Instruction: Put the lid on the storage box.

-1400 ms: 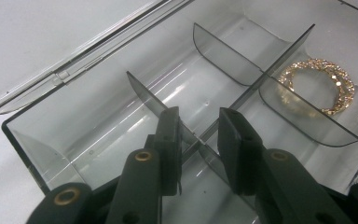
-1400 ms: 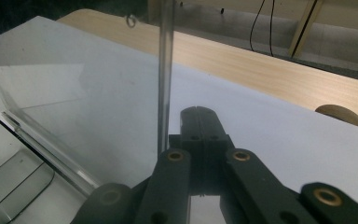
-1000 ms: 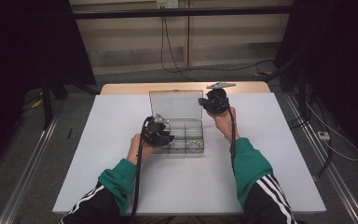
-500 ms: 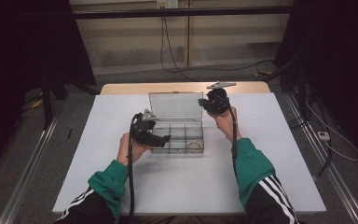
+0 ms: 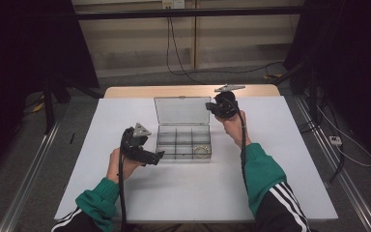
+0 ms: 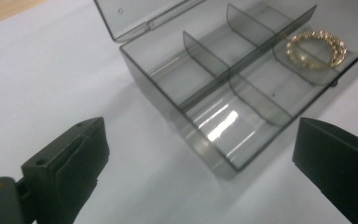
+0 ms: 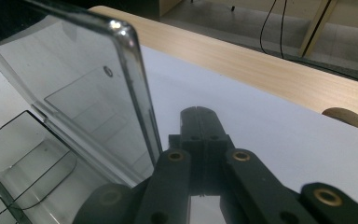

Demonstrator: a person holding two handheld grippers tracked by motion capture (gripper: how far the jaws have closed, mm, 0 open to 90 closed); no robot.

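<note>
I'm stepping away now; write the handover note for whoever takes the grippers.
Left gripper: open, empty, off the box's near-left corner.
Right gripper: jaws shut, at the right edge of the raised lid; whether it grips the lid is unclear.
Clear box: open on the white table, with the gold bracelet lying in one corner compartment; the other compartments look empty.
Done: bracelet in.
Left: probably lower the lid.

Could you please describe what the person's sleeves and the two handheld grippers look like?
Both sleeves are green with darker ribbed cuffs, joining black upper arms with white stripes. The left gripper and right gripper are black, each carrying a grey three-cornered plate and trailing a black cable. Brass-coloured pins mark the right gripper's linkage.
</note>
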